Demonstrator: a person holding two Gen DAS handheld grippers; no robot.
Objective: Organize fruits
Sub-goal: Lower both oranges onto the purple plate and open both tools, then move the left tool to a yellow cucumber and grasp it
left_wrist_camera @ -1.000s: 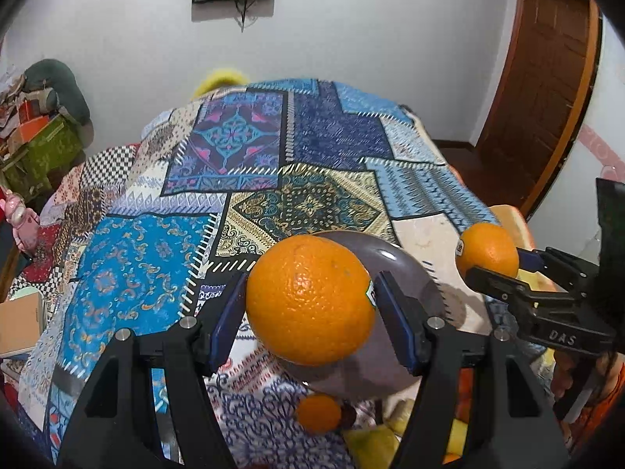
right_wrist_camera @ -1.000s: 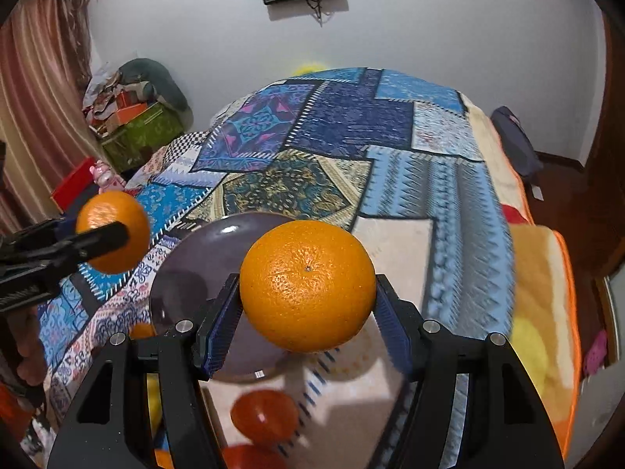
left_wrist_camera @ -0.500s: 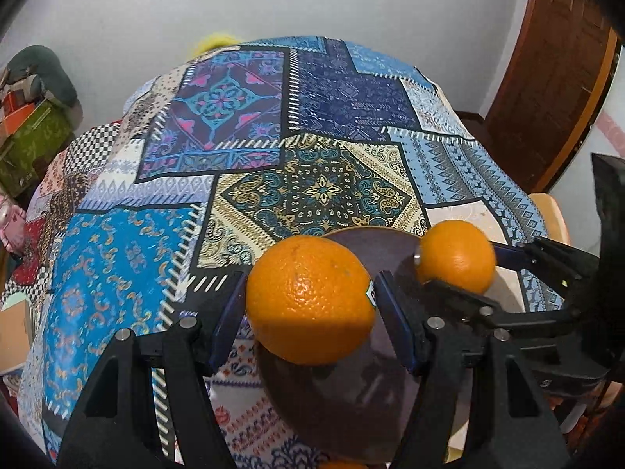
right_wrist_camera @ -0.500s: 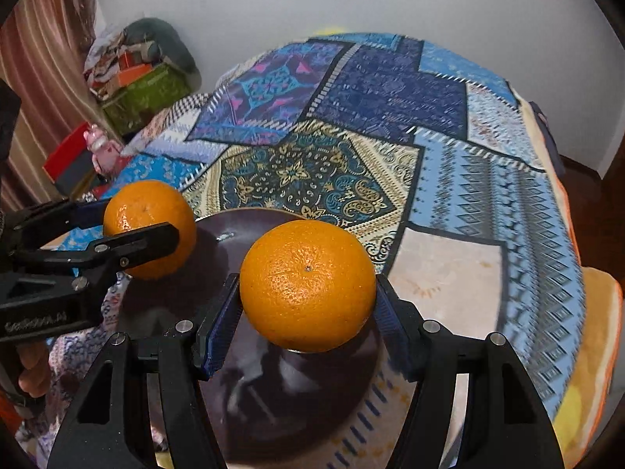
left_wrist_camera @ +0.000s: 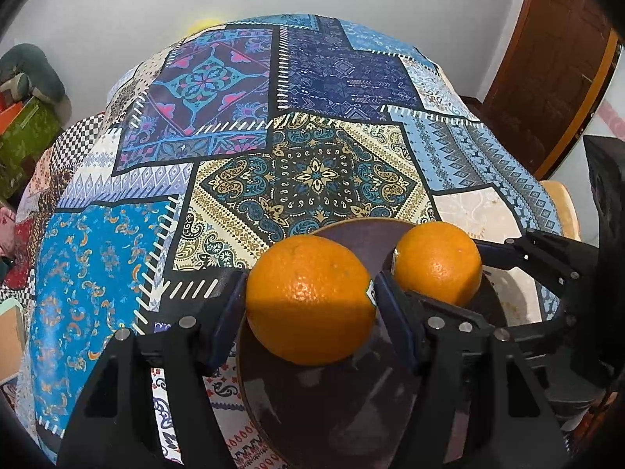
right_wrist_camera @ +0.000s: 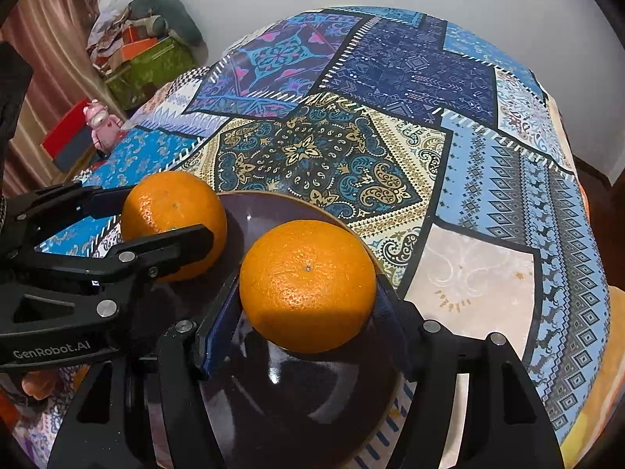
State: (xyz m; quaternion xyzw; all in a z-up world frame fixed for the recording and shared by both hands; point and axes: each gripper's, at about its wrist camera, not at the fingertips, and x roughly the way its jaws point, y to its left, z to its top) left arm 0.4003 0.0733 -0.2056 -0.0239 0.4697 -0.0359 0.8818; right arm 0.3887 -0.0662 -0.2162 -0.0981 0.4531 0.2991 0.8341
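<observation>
Left gripper (left_wrist_camera: 310, 305) clamps one orange (left_wrist_camera: 308, 299) over the dark plate (left_wrist_camera: 332, 410), and the right gripper (right_wrist_camera: 306, 293) clamps the second orange (right_wrist_camera: 306, 285) just beside it. Beyond lies the patchwork bedcover (left_wrist_camera: 312, 172).

Oranges: two, one (left_wrist_camera: 310, 299) left over the plate, one (left_wrist_camera: 437, 262) right over it
Plates: one (left_wrist_camera: 332, 410)
Grippers: two, left (left_wrist_camera: 308, 305), right (right_wrist_camera: 306, 297)
Cloths: one (left_wrist_camera: 312, 172), under the plate
Doors: one (left_wrist_camera: 547, 62), beyond the plate
</observation>
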